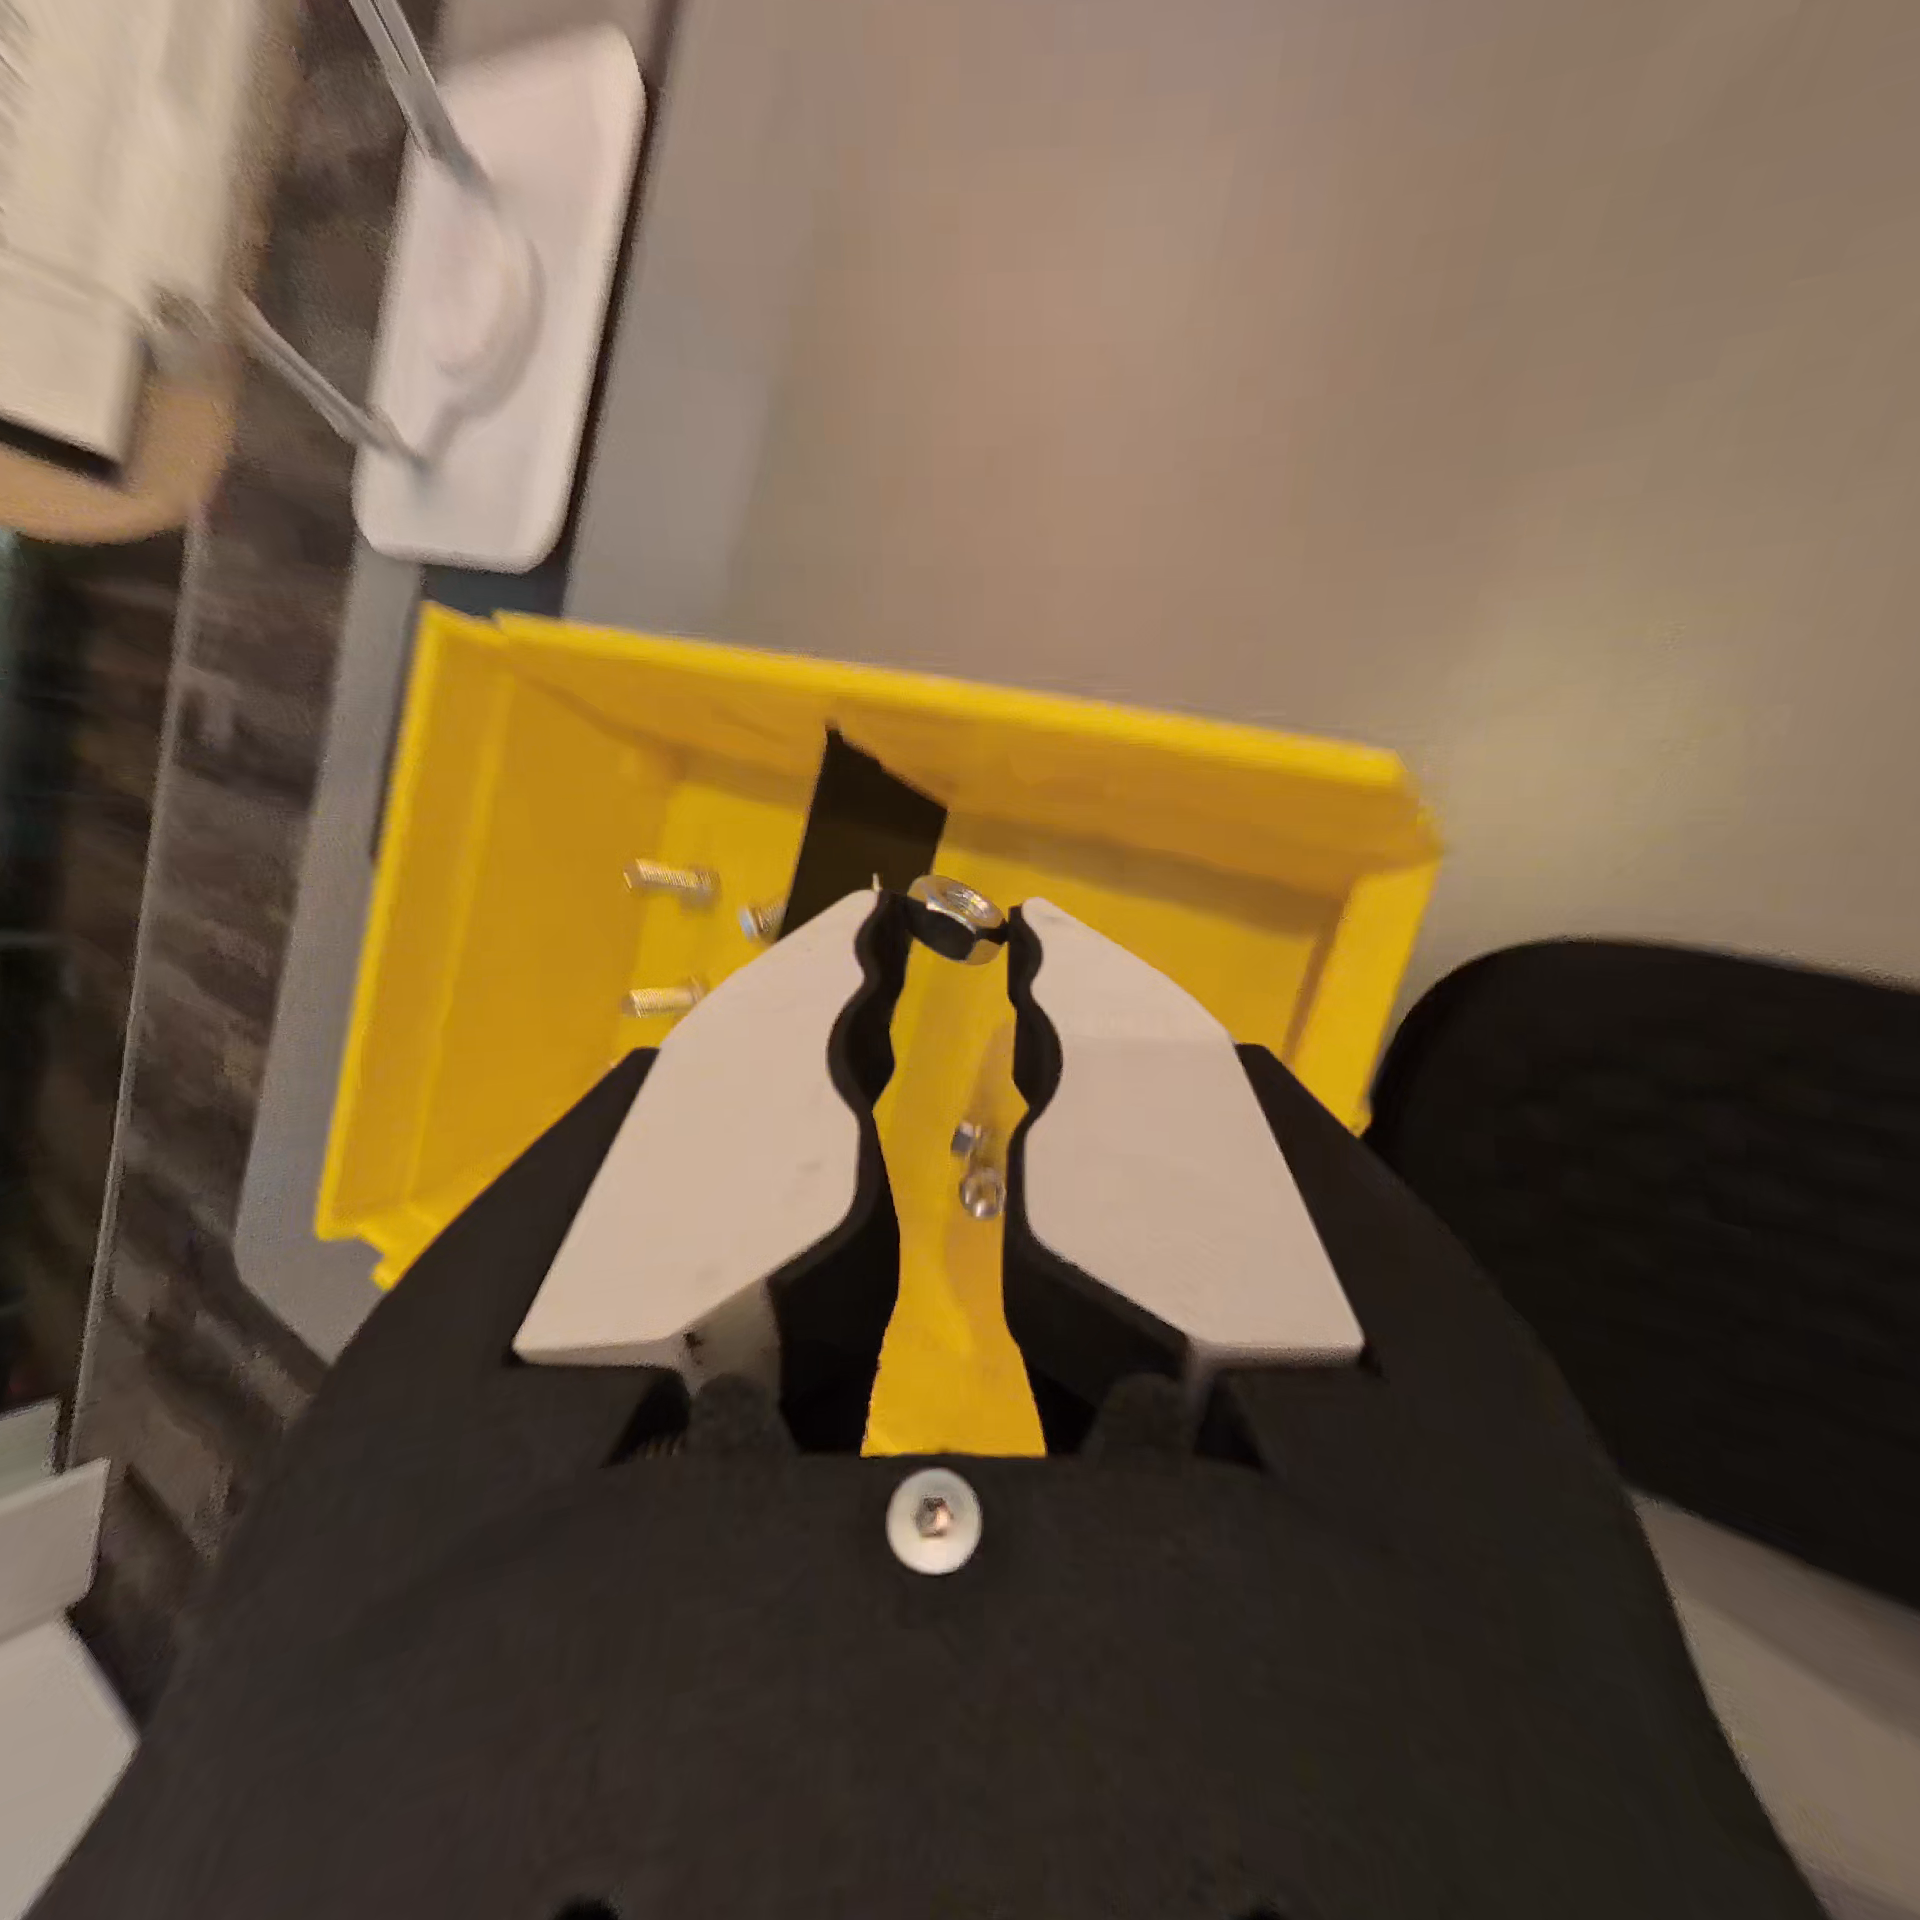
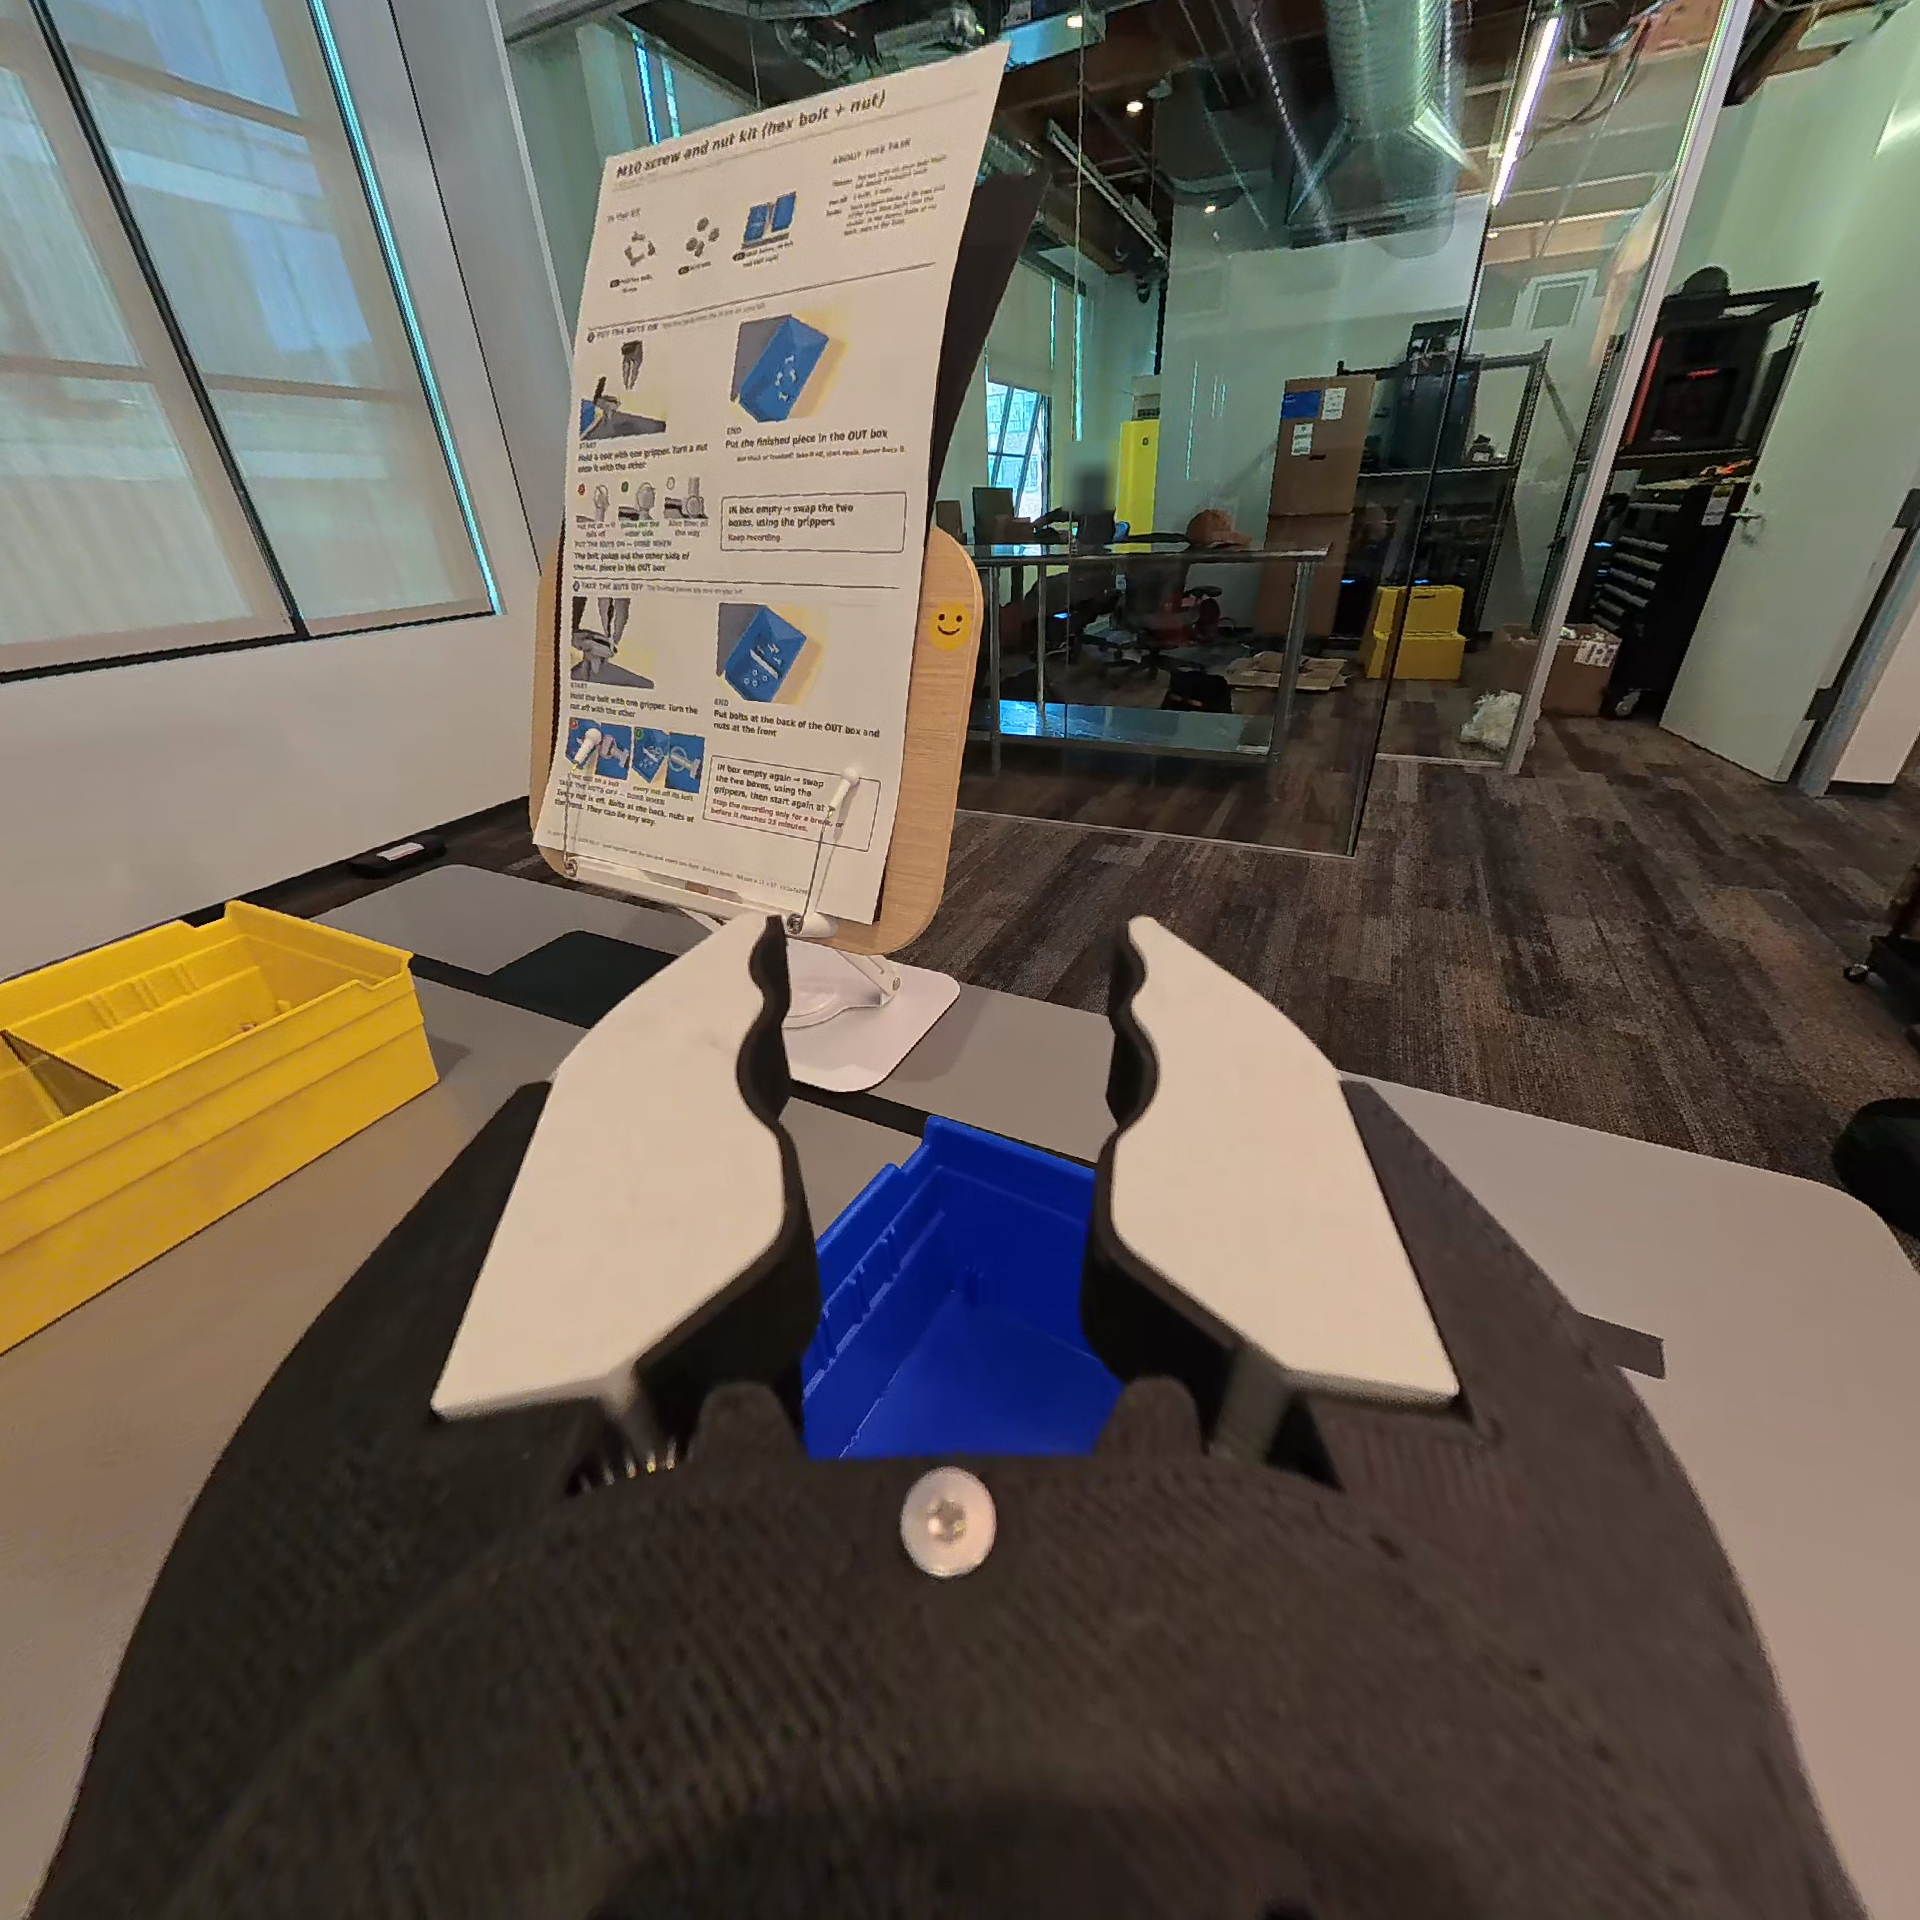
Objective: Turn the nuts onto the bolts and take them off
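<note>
A silver hex nut [image 1: 954, 921] sits pinched between the tips of the left gripper [image 1: 951, 925], its fingers [image 1: 748, 1112] closed on it above a yellow bin [image 1: 540, 935]. Three bolts [image 1: 670, 881] lie at the bin's far end beyond a black divider [image 1: 868, 821]; two loose nuts [image 1: 979, 1190] rest nearer. The right gripper [image 2: 945, 966] hovers with fingers spread and empty over a blue bin [image 2: 956, 1299] on the grey tabletop [image 2: 1714, 1299], facing an instruction sheet [image 2: 769, 468] on a stand.

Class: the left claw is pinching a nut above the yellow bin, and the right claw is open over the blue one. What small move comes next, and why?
Probably the right claw, open and empty, should move to the yellow bin and pick up a bolt: the left claw already grips a nut, but no bolt is held.
</note>
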{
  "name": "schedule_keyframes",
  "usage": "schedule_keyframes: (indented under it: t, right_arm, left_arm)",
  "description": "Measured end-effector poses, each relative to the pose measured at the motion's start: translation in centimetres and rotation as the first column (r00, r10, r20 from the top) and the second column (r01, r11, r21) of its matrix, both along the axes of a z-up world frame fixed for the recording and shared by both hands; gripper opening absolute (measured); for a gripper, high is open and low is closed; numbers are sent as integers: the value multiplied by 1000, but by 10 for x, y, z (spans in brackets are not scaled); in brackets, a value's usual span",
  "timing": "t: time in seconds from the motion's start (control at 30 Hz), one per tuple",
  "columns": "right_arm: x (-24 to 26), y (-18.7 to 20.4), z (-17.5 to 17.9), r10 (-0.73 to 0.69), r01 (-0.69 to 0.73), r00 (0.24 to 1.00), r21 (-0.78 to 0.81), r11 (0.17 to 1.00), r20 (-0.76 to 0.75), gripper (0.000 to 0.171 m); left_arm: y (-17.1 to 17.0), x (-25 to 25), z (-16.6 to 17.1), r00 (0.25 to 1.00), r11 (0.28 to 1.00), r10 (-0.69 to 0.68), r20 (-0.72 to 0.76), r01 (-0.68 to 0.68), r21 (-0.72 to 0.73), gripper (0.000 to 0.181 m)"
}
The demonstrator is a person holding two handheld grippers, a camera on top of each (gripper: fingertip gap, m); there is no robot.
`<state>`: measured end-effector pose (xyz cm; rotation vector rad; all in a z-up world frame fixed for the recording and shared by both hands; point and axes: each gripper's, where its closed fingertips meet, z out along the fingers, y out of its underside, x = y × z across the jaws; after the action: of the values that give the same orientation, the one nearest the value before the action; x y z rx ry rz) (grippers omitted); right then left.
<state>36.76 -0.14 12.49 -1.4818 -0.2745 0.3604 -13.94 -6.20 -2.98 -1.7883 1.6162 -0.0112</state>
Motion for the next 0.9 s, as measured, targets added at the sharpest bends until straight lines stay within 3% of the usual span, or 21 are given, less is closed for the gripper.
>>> schedule_keyframes:
  t: [0.17,0.3,0.43,0.63,0.9]
  right_arm:
    - [-1,-4,2,4,-4,1000,3,1000,5,60]
    - [-9,-11,4,25,-25,999,-3,1000,47,60]
    - [-14,-23,14,14,-17,994,30,999,105,59]
    - [-18,-49,32,45,-57,990,87,995,131,58]
    - [2,-60,33,47,-55,994,86,995,98,57]
  left_arm:
    - [-37,61,57,956,993,-122,266,120,24,19]
    - [-55,124,61,907,986,-134,399,162,-38,18]
    - [-56,191,24,901,977,-38,432,124,-172,18]
    - [-44,276,-48,903,900,74,422,121,-418,18]
    - [-20,307,-99,948,851,36,315,136,-507,18]
